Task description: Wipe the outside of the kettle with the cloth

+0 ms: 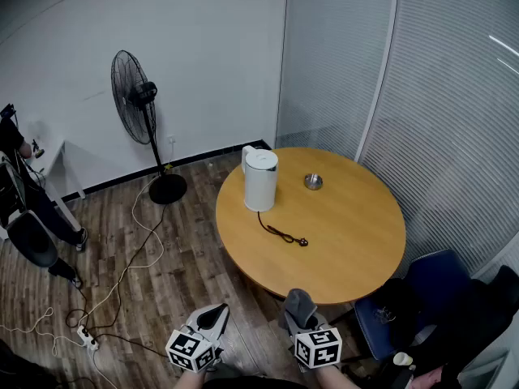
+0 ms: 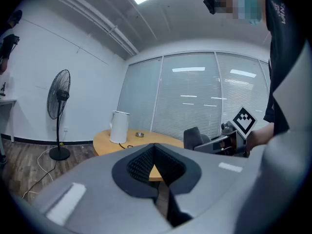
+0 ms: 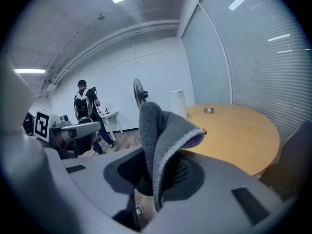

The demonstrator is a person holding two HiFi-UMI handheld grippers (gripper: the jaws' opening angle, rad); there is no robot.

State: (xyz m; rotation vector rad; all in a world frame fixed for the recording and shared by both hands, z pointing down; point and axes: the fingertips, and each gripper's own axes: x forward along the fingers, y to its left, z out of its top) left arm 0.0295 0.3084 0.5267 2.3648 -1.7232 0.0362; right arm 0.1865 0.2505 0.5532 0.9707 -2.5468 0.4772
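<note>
A white kettle (image 1: 260,180) stands upright on the far left part of the round wooden table (image 1: 357,241), its black cord and plug (image 1: 284,234) trailing toward me. Both grippers hang low in front of the table's near edge, well short of the kettle. My right gripper (image 1: 298,306) is shut on a folded grey cloth (image 3: 163,135) that sticks up from its jaws. My left gripper (image 1: 212,318) is shut with nothing in it; its view shows the kettle (image 2: 118,127) far ahead and the right gripper (image 2: 214,143) beside it. The right gripper view has the kettle (image 3: 177,104) behind the cloth.
A small metal dish (image 1: 313,181) sits on the table behind the kettle. A standing fan (image 1: 136,96) is at the back left, with cables and a power strip (image 1: 87,339) on the wood floor. A blue chair (image 1: 422,298) stands at the right; a person (image 3: 85,106) is near the left wall.
</note>
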